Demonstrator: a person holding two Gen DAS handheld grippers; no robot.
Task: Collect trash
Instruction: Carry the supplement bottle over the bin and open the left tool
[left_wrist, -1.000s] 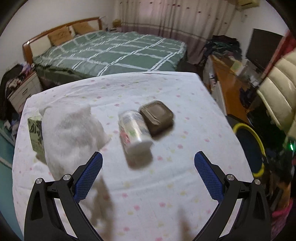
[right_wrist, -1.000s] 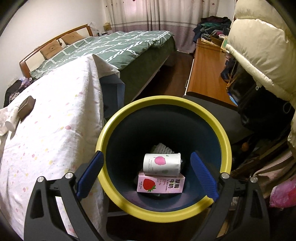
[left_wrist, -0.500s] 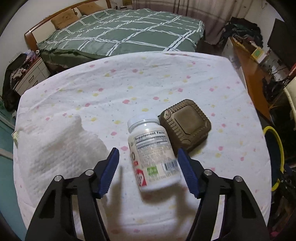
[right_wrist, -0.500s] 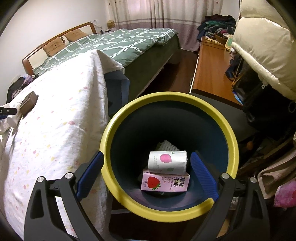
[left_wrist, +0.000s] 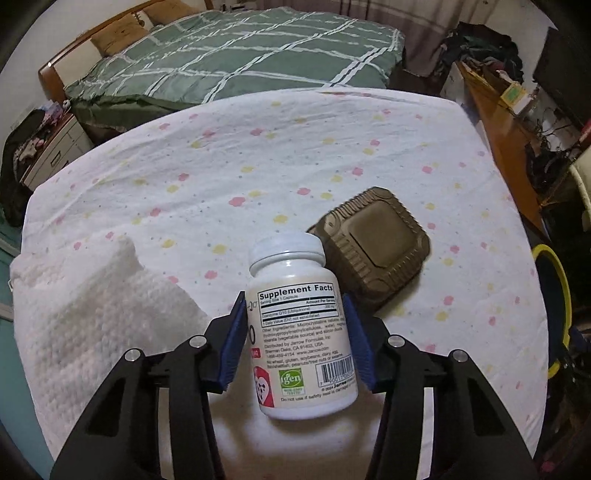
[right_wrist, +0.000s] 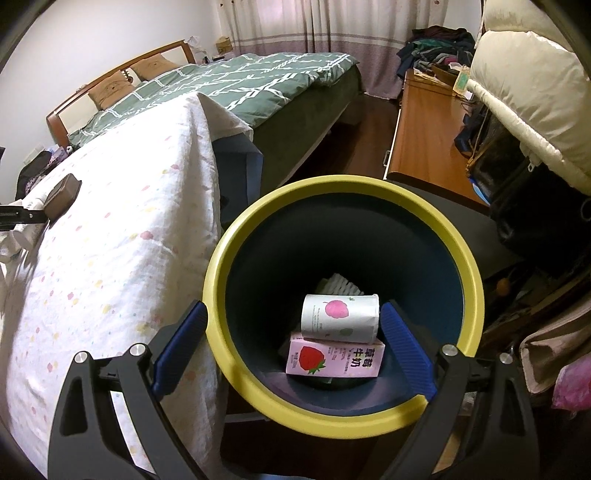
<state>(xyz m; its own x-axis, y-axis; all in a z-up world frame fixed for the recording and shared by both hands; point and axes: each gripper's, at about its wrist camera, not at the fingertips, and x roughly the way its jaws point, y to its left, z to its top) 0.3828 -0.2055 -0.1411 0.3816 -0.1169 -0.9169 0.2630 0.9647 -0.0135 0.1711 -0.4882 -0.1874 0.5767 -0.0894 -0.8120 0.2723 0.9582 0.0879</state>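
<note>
One white bottle (left_wrist: 301, 332) and one brown box (left_wrist: 373, 251) lie on one dotted cloth (left_wrist: 295, 155), along with one white towel (left_wrist: 99, 317). One yellow-rimmed bin (right_wrist: 469, 273) holds one paper cup (right_wrist: 340, 317), one pink carton (right_wrist: 334, 358) and one white crumpled piece (right_wrist: 338, 284), partly hidden. There are two grippers, left (left_wrist: 293, 332) and right (right_wrist: 291, 345). One bed (right_wrist: 258, 88) carries two brown pillows (right_wrist: 110, 88).

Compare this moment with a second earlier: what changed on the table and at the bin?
The left gripper came down over the lying white bottle and its fingers closed on the sides. The brown box, towel and right gripper, open above the yellow-rimmed bin, stayed put.
</note>
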